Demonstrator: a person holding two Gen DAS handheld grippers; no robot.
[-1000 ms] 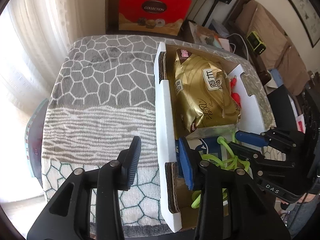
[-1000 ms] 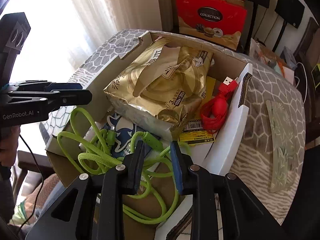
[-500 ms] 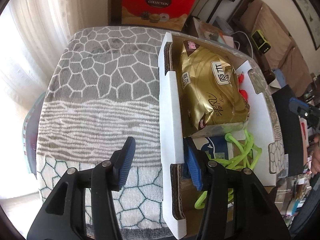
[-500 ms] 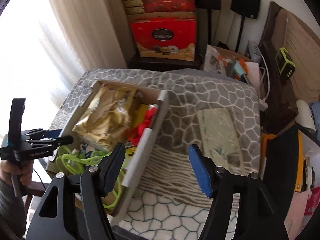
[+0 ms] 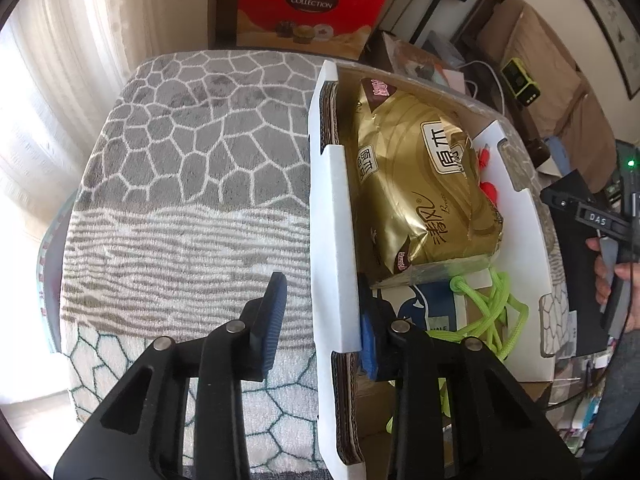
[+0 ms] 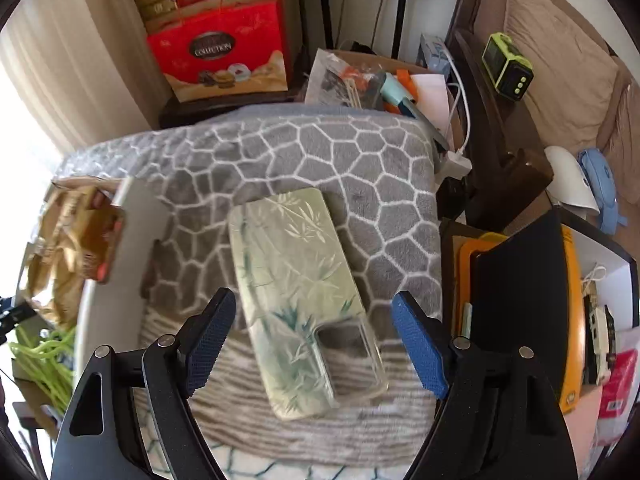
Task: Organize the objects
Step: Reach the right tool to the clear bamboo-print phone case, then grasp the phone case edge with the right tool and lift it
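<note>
Left tool (image 5: pixel 322 326) straddles the near left wall of the box (image 5: pixel 331 240): one pad outside over the blanket (image 5: pixel 188 184), the other inside, wall between them. Gap on the outer side, so spread, not clamping. Inside the box: gold bag (image 5: pixel 424 192) at the middle, green cord (image 5: pixel 488 312) at the near end, red cable (image 5: pixel 490 190) just right of the bag. Right tool (image 6: pixel 312 340) spread wide, hanging over the phone case (image 6: pixel 296 300), holding nothing. Case lies flat on the blanket, right of the box, apart from it. Left view shows the right tool's handle in a hand (image 5: pixel 616 280), right of the box.
</note>
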